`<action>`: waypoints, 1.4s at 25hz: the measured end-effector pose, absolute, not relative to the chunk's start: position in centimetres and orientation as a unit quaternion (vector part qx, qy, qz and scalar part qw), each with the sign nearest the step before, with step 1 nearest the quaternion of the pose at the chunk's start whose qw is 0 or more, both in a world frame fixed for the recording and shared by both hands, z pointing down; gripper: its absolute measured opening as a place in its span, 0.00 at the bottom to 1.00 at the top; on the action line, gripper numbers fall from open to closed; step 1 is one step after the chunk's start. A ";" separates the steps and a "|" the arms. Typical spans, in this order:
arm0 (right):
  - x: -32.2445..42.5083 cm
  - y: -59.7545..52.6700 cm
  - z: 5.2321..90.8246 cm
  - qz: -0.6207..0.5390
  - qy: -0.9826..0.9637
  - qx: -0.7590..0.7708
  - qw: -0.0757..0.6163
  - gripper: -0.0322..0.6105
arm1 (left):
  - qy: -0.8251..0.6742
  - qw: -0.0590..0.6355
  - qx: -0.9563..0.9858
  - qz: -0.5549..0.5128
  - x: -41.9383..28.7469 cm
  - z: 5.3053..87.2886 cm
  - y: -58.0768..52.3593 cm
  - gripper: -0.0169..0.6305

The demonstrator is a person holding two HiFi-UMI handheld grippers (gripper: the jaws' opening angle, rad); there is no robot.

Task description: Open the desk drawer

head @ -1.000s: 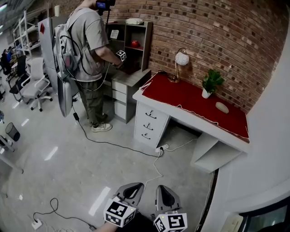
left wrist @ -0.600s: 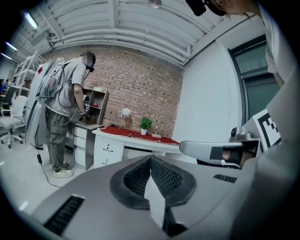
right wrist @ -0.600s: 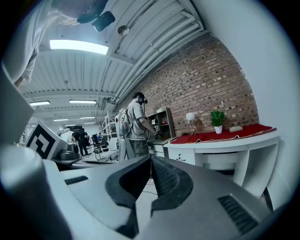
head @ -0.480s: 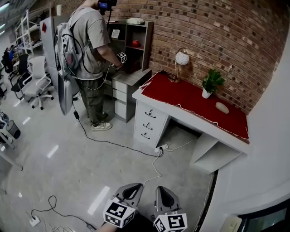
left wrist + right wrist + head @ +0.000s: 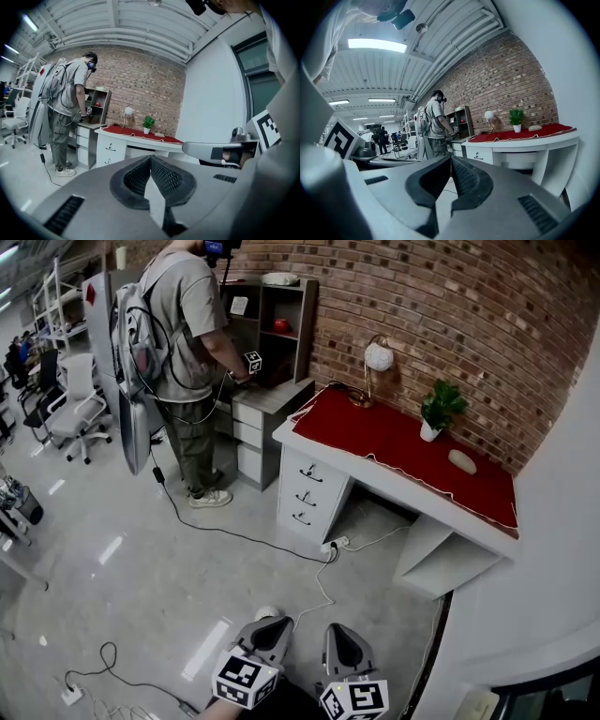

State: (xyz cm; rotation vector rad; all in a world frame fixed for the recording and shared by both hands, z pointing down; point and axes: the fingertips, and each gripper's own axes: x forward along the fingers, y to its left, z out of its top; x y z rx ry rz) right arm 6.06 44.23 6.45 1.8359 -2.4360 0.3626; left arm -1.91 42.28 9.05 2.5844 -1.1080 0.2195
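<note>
The white desk (image 5: 412, 498) with a red mat stands against the brick wall. Its stack of three drawers (image 5: 307, 489) is on its left end, all closed, each with a dark handle. The drawers also show far off in the left gripper view (image 5: 110, 148) and the right gripper view (image 5: 480, 156). My left gripper (image 5: 273, 625) and right gripper (image 5: 339, 637) hang side by side at the bottom of the head view, a long way from the desk. Both are shut with nothing between the jaws, as seen for the left gripper (image 5: 150, 158) and the right gripper (image 5: 451, 157).
A person with a backpack (image 5: 178, 352) stands at a grey cabinet and shelf (image 5: 267, 409) left of the desk. A lamp (image 5: 377, 358), a plant (image 5: 438, 411) and a pale object (image 5: 459, 462) sit on the mat. Cables (image 5: 317, 589) and a power strip (image 5: 333, 545) lie on the floor. Office chairs (image 5: 70, 409) stand at left.
Both grippers stay shut and keep their place at the bottom of the head view. The view has drifted slightly and the standing person has shifted a little.
</note>
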 end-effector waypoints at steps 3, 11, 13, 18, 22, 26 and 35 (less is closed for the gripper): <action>6.1 43.6 6.6 0.120 -0.792 0.598 0.036 0.08 | -0.386 0.162 0.905 0.077 -1.8 9.2 41.7 0.04; 6.4 40.7 7.1 0.123 -0.789 0.601 0.033 0.08 | -0.374 0.163 0.910 0.078 -0.8 9.5 39.1 0.04; 6.5 39.6 7.2 0.122 -0.789 0.602 0.034 0.08 | -0.373 0.160 0.910 0.081 -0.8 9.7 38.2 0.04; 6.3 36.9 7.2 0.123 -0.790 0.600 0.036 0.08 | -0.375 0.161 0.910 0.076 -0.8 9.4 35.5 0.04; 6.3 34.4 7.3 0.122 -0.793 0.595 0.040 0.08 | -0.376 0.161 0.909 0.076 -0.5 9.5 33.0 0.04; 6.4 31.9 7.0 0.121 -0.795 0.593 0.039 0.08 | -0.375 0.160 0.910 0.077 -0.1 9.1 30.3 0.04; 7.2 27.6 5.8 0.119 -0.787 0.604 0.042 0.08 | -0.365 0.165 0.913 0.074 0.8 8.0 25.1 0.04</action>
